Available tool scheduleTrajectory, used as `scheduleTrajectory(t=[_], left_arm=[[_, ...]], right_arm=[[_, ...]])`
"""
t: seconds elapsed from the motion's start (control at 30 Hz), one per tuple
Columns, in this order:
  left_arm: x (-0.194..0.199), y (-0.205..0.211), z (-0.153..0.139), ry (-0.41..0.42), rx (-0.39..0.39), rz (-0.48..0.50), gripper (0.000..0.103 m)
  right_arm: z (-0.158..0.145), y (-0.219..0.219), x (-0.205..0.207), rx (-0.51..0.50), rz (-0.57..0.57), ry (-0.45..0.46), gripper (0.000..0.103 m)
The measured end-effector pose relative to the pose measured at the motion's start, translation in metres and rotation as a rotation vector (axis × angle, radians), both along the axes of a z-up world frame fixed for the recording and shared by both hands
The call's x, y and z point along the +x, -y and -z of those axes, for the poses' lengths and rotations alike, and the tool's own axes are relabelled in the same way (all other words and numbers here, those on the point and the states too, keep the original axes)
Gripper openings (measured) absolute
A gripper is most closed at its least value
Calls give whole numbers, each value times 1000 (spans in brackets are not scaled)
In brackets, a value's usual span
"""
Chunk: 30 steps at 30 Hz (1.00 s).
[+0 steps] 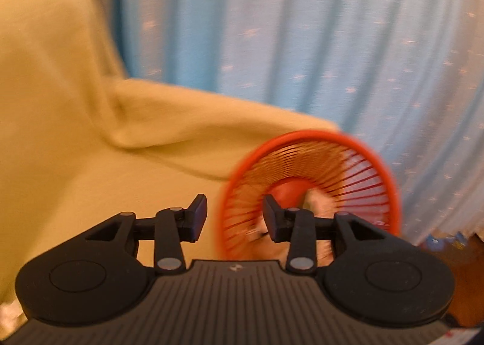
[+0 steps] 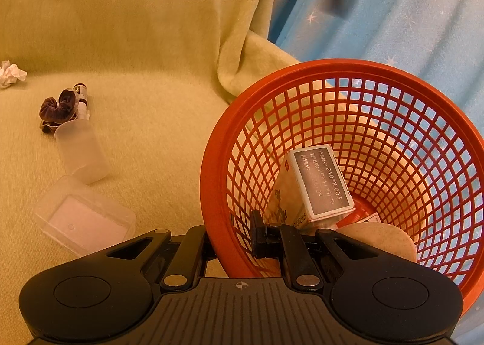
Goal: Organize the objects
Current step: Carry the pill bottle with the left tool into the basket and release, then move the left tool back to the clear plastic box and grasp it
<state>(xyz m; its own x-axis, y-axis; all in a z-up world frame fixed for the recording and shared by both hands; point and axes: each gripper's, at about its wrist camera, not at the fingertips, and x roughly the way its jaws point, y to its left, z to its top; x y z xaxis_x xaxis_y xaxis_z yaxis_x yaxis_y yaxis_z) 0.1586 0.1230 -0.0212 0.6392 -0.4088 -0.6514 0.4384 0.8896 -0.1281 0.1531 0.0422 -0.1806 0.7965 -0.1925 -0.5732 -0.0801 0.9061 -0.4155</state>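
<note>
Right gripper (image 2: 231, 237): clamped on near rim of red mesh basket (image 2: 393, 79), tilted on yellow-covered seat. Inside: medicine box (image 2: 320, 181), beige lid-like piece (image 2: 381, 239). Left gripper (image 1: 235, 216): spread wide, empty. Farther left, uncollected: clear case (image 2: 84, 221), frosted cup (image 2: 81, 151), brown scrunchie (image 2: 59, 109), small bottle (image 2: 81, 94), crumpled tissue (image 2: 10, 73). Advised: basket kept level, grip firm.

A sofa draped in a yellow cover (image 2: 145, 27) carries crumpled tissue (image 2: 10, 73), a brown scrunchie (image 2: 59, 107) beside a small bottle (image 2: 81, 97), a frosted cup (image 2: 81, 151) and a clear plastic case (image 2: 83, 219).
</note>
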Motion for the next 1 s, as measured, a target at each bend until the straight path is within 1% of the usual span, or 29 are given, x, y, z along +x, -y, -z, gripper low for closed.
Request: scheduleTrajectory(t=[0.27,0.33,0.4,0.5,0.63,0.77,0.87,0.93,1.0], left_arm=[[-7,-98,34,-80,54,-262,42],[-12,-114,44,-97,62,-304,44],[-16,-124,56,-117,74,-322,44],[-22,-129,73,-146,92,-315,49],[-32,-124,100,-195,88,-265,61],[-38,-111,126,-248,86,-221,64],[-41,-96,141,-285,80,-195,70],[-44,-84,148,-294,60,-191,76],[-42,-77,154,-304,28,-188,77]], right_arm=[[0,0,0,0,1,0,7],[0,0,0,-1,0,0,7],[1,-1,1,-4,0,-2,7],[1,-1,0,-5,0,-2,7],[1,-1,0,-3,1,-1,7],[2,-1,0,-10,-1,-3,7],[1,0,0,-6,1,-1,7],[0,1,0,6,6,3,7],[-1,3,0,22,12,9,7]])
